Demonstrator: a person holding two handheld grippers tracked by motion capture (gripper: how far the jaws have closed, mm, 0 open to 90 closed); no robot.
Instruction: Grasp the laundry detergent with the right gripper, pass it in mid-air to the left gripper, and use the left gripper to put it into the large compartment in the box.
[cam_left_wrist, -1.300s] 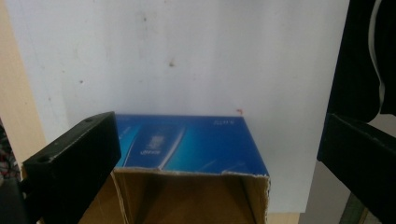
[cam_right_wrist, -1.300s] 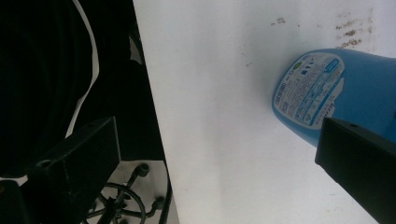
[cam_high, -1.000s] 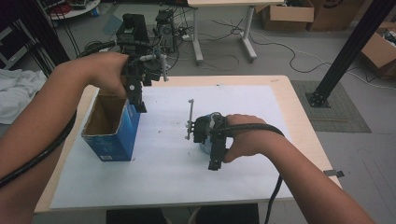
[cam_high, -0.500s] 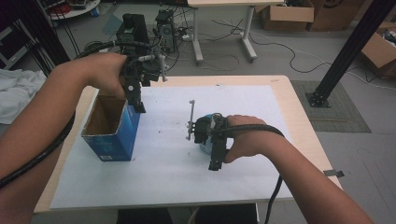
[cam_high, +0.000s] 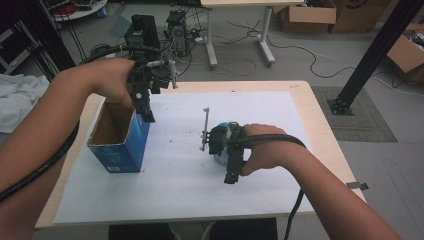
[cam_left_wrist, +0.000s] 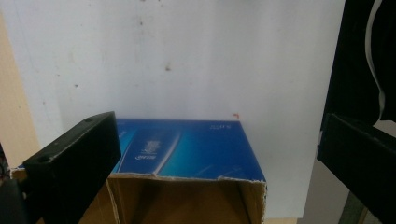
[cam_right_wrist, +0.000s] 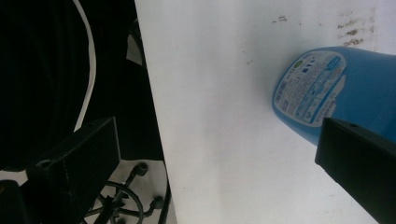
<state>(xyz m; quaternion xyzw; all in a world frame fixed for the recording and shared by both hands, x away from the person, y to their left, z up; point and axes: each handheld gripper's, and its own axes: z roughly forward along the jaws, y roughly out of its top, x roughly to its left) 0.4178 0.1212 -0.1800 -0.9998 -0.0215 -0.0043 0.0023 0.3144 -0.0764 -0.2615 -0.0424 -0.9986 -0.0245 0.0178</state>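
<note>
An open-topped blue cardboard box (cam_high: 122, 150) with a brown inside stands at the left of the white paper sheet (cam_high: 175, 175). My left gripper (cam_high: 147, 115) hangs just above the box's far right corner, pointing down. In the left gripper view my left gripper (cam_left_wrist: 217, 135) is open with nothing between the jaws, and the box (cam_left_wrist: 187, 149) lies below it. A blue labelled bottle (cam_right_wrist: 336, 88) lies on the paper beside one jaw of my open right gripper (cam_right_wrist: 215, 135). In the high view my right gripper (cam_high: 231, 176) points toward the near edge, and the bottle (cam_high: 219, 158) is mostly hidden under the hand.
The paper covers most of the wooden table (cam_high: 320, 130). The right gripper view looks past the table's near edge onto a chair base (cam_right_wrist: 126, 196) on the floor. Behind the table stand a white desk (cam_high: 235, 30), cables and cardboard boxes (cam_high: 310, 15). A black post (cam_high: 370, 55) rises at the right.
</note>
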